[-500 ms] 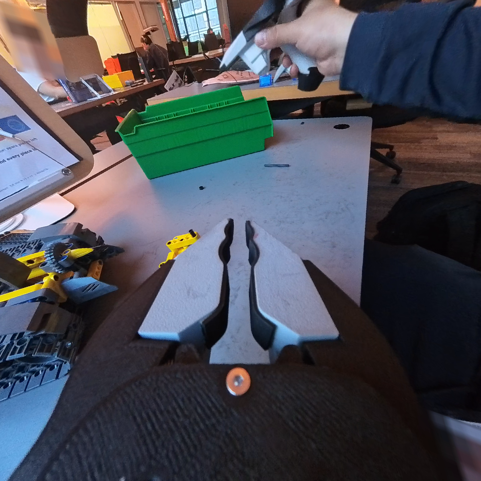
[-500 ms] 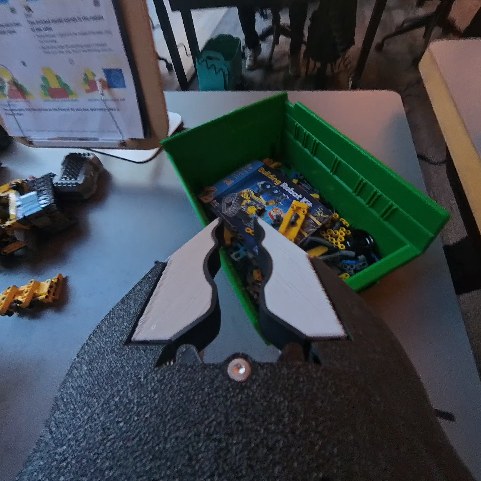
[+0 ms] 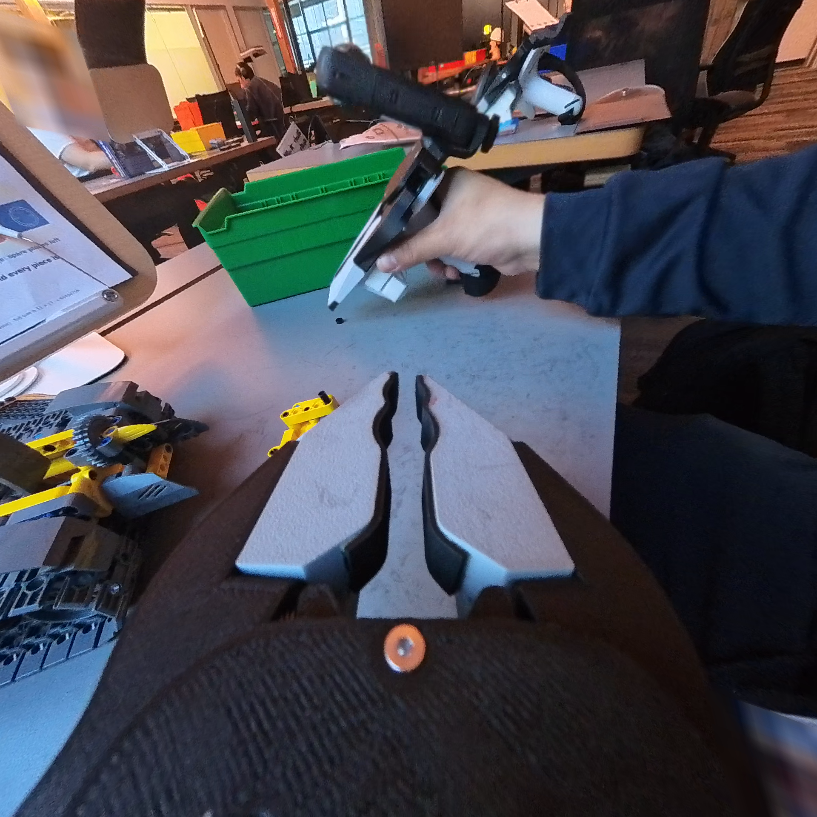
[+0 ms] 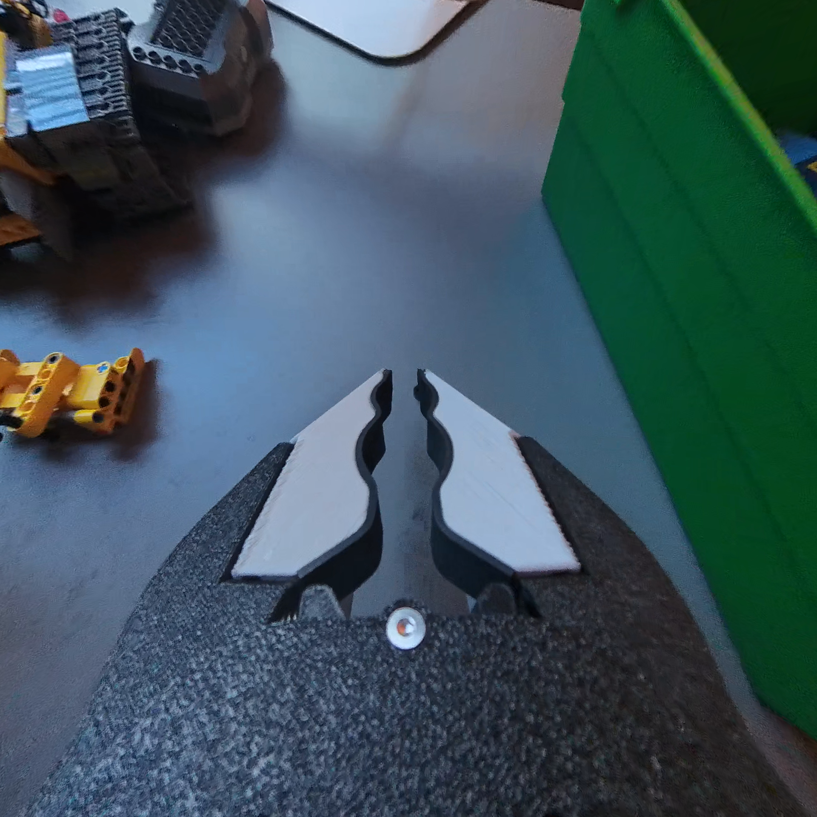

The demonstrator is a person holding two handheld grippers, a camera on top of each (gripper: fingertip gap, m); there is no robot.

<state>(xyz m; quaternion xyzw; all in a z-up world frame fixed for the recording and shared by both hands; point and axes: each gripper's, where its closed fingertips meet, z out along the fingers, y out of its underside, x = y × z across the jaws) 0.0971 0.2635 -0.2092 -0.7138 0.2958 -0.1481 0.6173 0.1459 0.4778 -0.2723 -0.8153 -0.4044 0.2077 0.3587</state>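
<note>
Bricks first: grey/yellow brick model (image 3: 66,486) sits far left on the table (image 3: 464,353), w/ a small yellow brick piece (image 3: 305,409) just beside the left hand-held gripper (image 3: 406,382). That one's over bare table, fingers nearly together w/ a thin gap, holding nothing. Right hand-held gripper (image 4: 404,380) points down at the table near a tiny black bit (image 3: 339,320), fingers narrowly apart, nothing visible between them. Green bin (image 4: 685,309) is just to its right.
</note>
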